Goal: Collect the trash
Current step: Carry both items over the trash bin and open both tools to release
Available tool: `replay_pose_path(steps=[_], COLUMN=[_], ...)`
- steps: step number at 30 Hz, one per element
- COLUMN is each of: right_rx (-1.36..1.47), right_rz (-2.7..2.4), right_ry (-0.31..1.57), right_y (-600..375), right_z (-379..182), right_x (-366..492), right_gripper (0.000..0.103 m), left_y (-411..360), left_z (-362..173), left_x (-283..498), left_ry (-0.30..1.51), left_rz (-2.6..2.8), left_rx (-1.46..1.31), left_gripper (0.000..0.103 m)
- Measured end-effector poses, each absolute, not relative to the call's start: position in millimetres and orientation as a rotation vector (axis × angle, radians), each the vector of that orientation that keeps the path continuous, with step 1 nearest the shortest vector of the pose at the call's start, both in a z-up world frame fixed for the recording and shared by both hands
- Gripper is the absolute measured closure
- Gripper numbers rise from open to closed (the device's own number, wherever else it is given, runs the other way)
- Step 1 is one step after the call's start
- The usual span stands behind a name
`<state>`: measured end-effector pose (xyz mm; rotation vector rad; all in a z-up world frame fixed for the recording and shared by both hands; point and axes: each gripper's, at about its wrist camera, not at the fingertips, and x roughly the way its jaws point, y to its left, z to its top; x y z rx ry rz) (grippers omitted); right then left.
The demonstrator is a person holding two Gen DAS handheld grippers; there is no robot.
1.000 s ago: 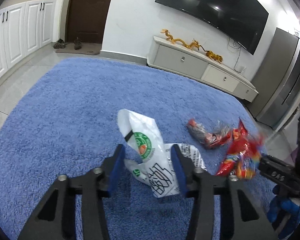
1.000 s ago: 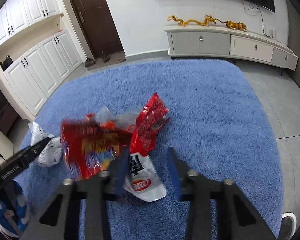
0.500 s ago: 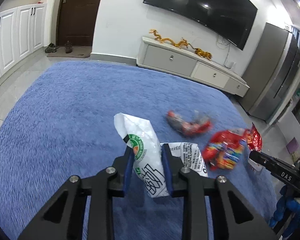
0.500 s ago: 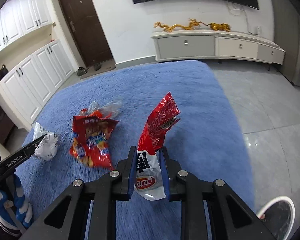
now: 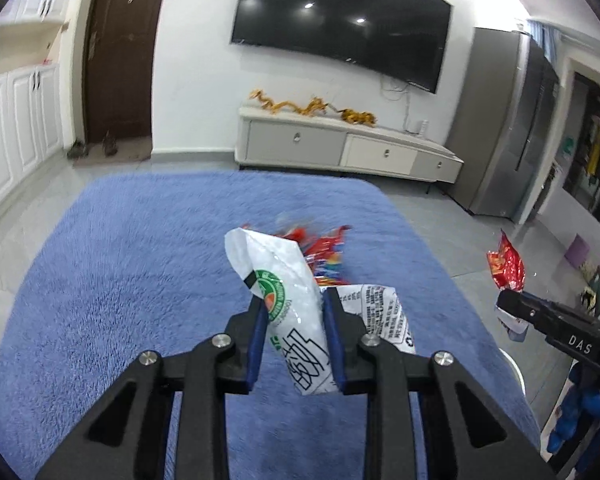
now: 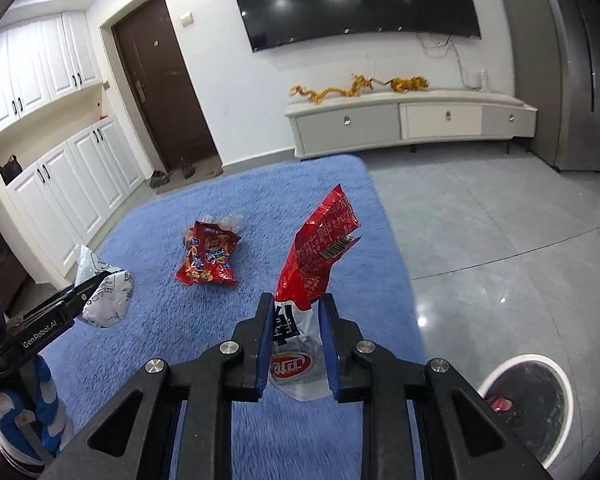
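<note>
White wrapper (image 5: 290, 296) clamped in left gripper (image 5: 294, 308); red bag (image 6: 320, 252) clamped in right gripper (image 6: 294, 312). Third bag (image 6: 208, 258) left on rug (image 6: 148, 240). Bin (image 6: 528, 396) near right.

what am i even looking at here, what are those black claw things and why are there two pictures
There is no robot here. A person holds a hand-held gripper in each hand, and each one carries a small wide-angle camera that looks forward along its two black fingers. That gives two pictures of the same room.

In the left camera's picture, the left hand-held gripper is shut on a white wrapper. In the right camera's picture, the right hand-held gripper is shut on a red and white snack bag. Both are lifted clear of the blue rug.

One red snack bag lies on the rug, with a clear wrapper just behind it. A round white bin stands on the grey floor at the lower right, probably where the trash goes.
</note>
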<state>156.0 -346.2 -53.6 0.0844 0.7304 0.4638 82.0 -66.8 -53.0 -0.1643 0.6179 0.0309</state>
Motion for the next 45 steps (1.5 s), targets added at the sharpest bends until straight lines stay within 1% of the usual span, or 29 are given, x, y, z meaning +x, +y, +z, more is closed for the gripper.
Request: replay_pose_path(steps=[8, 21, 33, 40, 45], right_rx=[0.128, 0.199, 0.313, 0.384, 0.437], right_rz=[0.361, 0.196, 0.07, -0.01, -0.051], right_ry=[0.667, 0.62, 0.64, 0.696, 0.764], right_y=[-401.6, -481.9, -556.3, -595.1, -619.6], right_z=[-33.4, -39.2, -76.0, -110.5, -141.5], right_x=[116.2, 84.6, 84.4, 90.7, 104.1], right_gripper=[0.082, 0.082, 0.082, 0.082, 0.082], left_y=[-128.6, -199.1, -273.3, -339.8, -394.0], left_z=[-25.4, -10.5, -30.2, -49.4, -77.1], left_x=[51.2, 43.0, 67.8, 97.0, 131.8], left_ry=[0.541, 0.518, 0.592, 0.645, 0.721], left_rz=[-0.04, -0.116, -0.211, -0.312, -0.402], left_rx=[-0.045, 0.073, 0.183, 0.256, 0.278], left_gripper=[0.077, 0.077, 0.077, 0.077, 0.077])
